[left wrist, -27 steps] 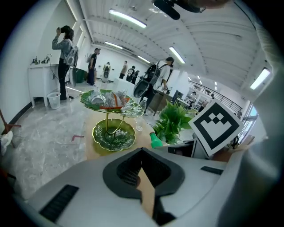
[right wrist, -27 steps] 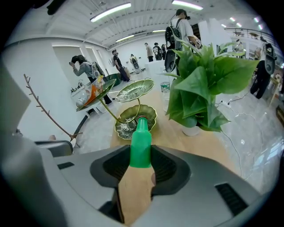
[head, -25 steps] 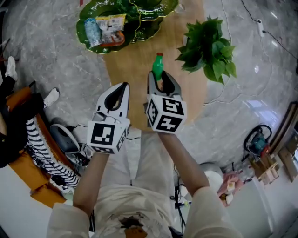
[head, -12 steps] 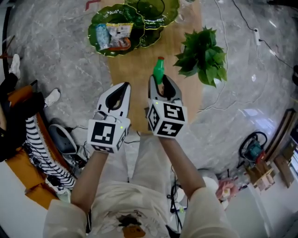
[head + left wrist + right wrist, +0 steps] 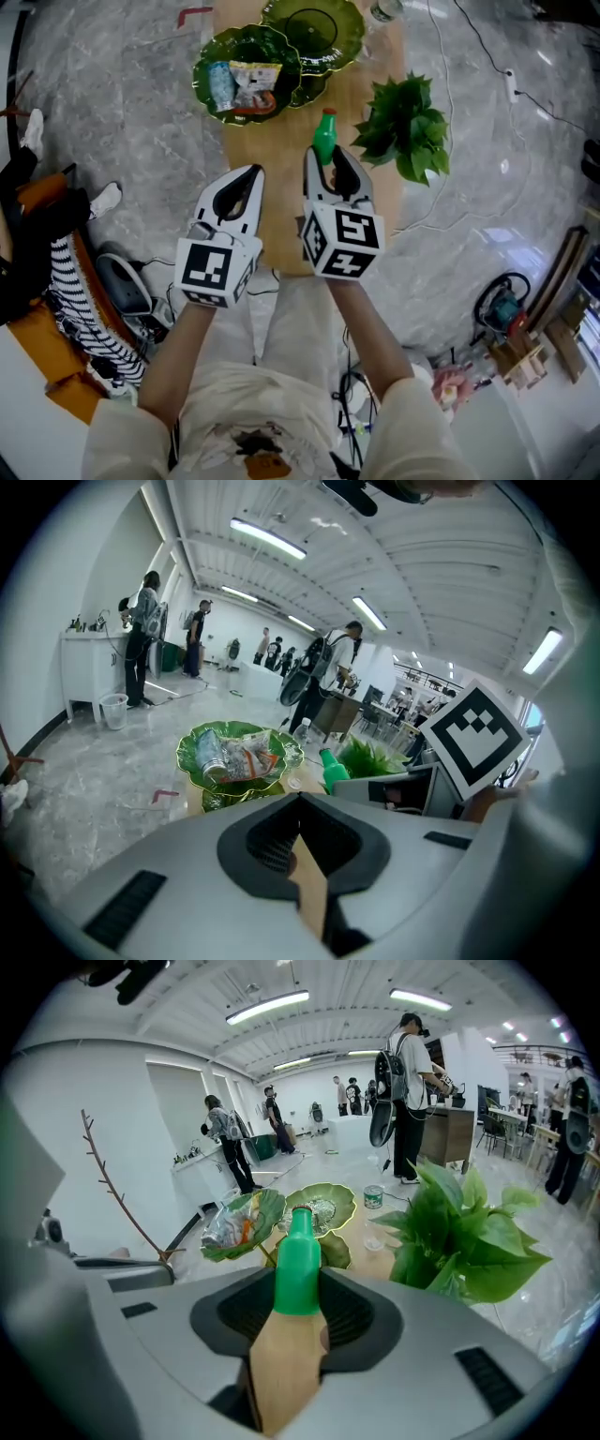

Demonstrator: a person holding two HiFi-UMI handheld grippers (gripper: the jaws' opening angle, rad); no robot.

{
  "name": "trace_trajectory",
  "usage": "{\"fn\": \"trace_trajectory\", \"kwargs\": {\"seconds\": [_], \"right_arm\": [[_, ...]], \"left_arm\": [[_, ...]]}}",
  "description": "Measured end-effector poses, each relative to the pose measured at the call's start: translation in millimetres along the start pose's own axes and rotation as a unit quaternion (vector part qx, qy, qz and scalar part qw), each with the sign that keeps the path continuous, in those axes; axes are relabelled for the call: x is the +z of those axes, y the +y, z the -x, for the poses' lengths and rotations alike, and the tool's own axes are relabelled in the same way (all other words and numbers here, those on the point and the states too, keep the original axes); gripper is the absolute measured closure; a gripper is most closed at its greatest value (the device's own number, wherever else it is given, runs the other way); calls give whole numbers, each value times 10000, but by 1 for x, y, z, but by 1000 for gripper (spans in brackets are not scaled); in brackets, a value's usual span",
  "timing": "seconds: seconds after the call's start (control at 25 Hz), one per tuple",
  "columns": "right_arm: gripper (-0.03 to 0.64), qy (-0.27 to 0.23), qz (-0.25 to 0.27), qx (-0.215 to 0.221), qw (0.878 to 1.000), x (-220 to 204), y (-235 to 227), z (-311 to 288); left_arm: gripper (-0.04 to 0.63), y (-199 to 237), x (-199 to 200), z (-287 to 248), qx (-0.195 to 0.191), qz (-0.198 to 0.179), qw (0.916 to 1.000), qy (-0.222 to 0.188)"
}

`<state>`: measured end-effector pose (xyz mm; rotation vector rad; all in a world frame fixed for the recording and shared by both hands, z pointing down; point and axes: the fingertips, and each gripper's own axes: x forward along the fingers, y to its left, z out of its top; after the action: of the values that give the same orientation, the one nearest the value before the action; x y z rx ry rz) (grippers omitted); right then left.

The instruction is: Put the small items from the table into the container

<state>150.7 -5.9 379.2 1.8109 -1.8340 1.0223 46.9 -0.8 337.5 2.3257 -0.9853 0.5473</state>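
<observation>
A green plastic bottle [image 5: 324, 139] stands upright between the jaws of my right gripper [image 5: 325, 159], which press on its lower sides; in the right gripper view the bottle [image 5: 297, 1265] fills the gap. A green leaf-shaped dish [image 5: 208, 54] at the table's far end holds a small bottle and snack packets [image 5: 251, 77]. My left gripper [image 5: 251, 175] hovers beside the right one, over the table's left edge, with its tips together and nothing between them. The left gripper view shows the filled dish [image 5: 192, 745] ahead.
A second, nearly bare green dish [image 5: 349, 21] and a smaller leaf dish [image 5: 309, 86] lie behind the first. A potted plant [image 5: 403, 127] stands on the table's right side. The wooden table [image 5: 281, 141] is narrow. Clutter lies on the floor [image 5: 112, 281] at left. People stand far off.
The dishes and plant have slid down and toward the middle of the head view. Both grippers keep their pose, and the green bottle stays between the right jaws.
</observation>
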Motion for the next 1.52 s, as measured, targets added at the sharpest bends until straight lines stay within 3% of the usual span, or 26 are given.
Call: {"fn": "trace_trajectory", "kwargs": {"seconds": [0.56, 1.04, 1.52], "right_arm": [[465, -302, 554, 148, 9979, 56, 27, -15], [465, -276, 908, 199, 9953, 90, 43, -42], [465, -297, 1595, 351, 9861, 130, 62, -61]], "left_arm": [[586, 30, 34, -1, -63, -46, 9999, -153], [586, 59, 49, -7, -127, 72, 9996, -241], [586, 90, 71, -12, -51, 177, 9991, -389]]}}
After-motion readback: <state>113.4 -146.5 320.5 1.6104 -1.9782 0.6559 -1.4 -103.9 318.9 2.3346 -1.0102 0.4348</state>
